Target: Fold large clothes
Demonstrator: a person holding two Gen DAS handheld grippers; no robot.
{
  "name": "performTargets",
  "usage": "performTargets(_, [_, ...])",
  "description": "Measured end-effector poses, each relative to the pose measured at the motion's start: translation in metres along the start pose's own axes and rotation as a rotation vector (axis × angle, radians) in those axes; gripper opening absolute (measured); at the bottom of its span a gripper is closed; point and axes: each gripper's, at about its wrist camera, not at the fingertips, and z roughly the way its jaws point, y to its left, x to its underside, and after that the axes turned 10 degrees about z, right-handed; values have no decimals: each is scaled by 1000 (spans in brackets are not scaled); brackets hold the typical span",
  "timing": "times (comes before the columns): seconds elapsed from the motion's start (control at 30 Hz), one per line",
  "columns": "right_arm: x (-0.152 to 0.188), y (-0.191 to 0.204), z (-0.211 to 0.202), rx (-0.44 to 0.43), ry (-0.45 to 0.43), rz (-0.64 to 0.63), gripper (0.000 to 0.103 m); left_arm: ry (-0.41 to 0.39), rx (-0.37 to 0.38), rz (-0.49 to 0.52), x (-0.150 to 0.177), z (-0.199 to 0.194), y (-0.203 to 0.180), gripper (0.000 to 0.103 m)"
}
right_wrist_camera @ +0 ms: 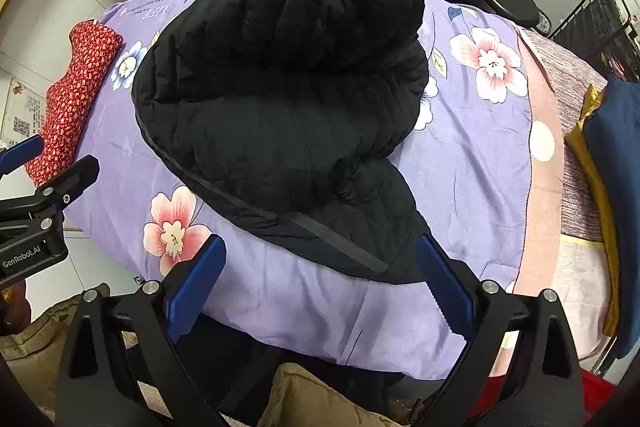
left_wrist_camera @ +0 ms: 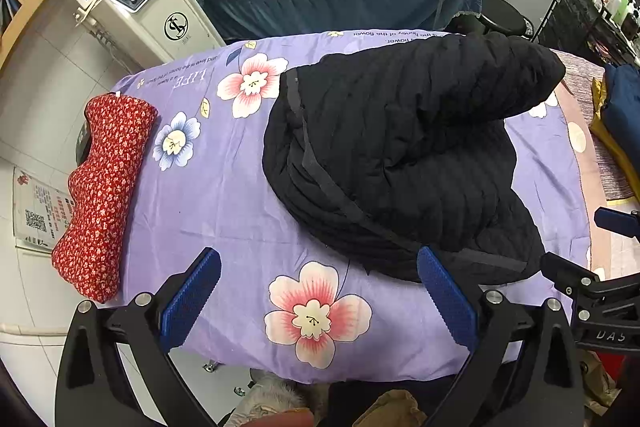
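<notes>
- On the bed with the purple flowered sheet (left_wrist_camera: 224,195), the black quilted jacket (left_wrist_camera: 392,155) lay in a thick bundle, already doubled over itself, with one puffy part rising toward twelve o'clock.
- From the left wrist camera the jacket was at about one o'clock; from the right wrist camera it was at twelve o'clock, in the middle of the sheet.
- Both tongs were spread wide and held nothing: the left tongs (left_wrist_camera: 318,299) hung over the bare sheet, and the right tongs (right_wrist_camera: 320,291) were above the near hem of the jacket, apparently not touching it.
- The jacket looked soft, light and springy, with a smooth shell that may slip.
- I judged the flat dark band (right_wrist_camera: 340,241) along the near edge to be the best place to grip, because the cloth is thinner there.
- A red patterned cushion (left_wrist_camera: 102,195) lay at nine o'clock, well apart.
</notes>
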Motion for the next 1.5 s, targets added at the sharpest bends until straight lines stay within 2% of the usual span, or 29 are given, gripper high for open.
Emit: performTargets(1.5, [4,1,2,3,3,-3,94,8,-7,-6,4,6,1,97])
